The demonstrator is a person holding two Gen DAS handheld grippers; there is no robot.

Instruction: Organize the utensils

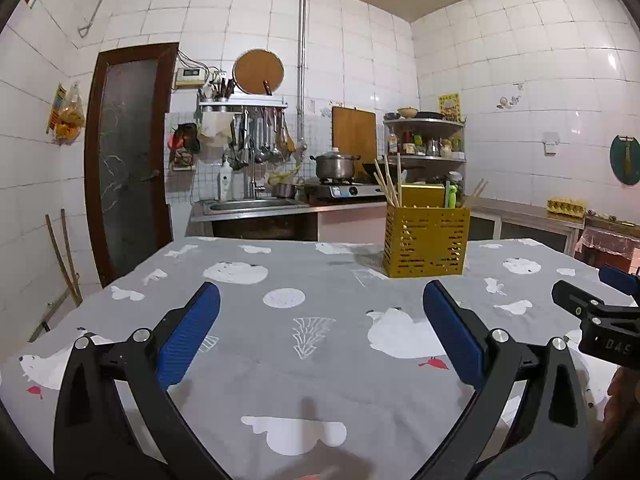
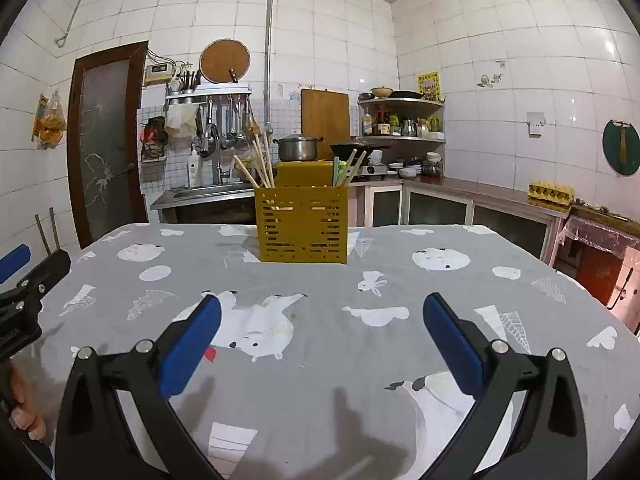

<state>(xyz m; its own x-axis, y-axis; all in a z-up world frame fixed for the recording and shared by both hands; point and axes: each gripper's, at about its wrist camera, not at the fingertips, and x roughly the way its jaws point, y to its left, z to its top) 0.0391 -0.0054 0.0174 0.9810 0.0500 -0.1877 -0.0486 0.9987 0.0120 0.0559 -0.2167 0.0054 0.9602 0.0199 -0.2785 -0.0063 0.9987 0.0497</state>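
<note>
A yellow perforated utensil holder [image 1: 426, 242] stands on the far part of the table, also in the right wrist view [image 2: 302, 224]. Wooden chopsticks [image 1: 387, 184] [image 2: 258, 166] lean out of its left compartment, more chopsticks [image 2: 352, 168] and a green-handled item [image 1: 452, 196] out of its right side. My left gripper [image 1: 320, 300] is open and empty above the cloth, well short of the holder. My right gripper [image 2: 322, 312] is open and empty, facing the holder from nearer the table's middle. No loose utensils show on the table.
The table carries a grey cloth [image 1: 304, 360] with white animal prints. Behind it are a sink counter [image 1: 256, 206], a stove with a pot [image 1: 336, 166], a corner shelf [image 1: 426, 136] and an egg tray [image 2: 550, 192] on the right counter.
</note>
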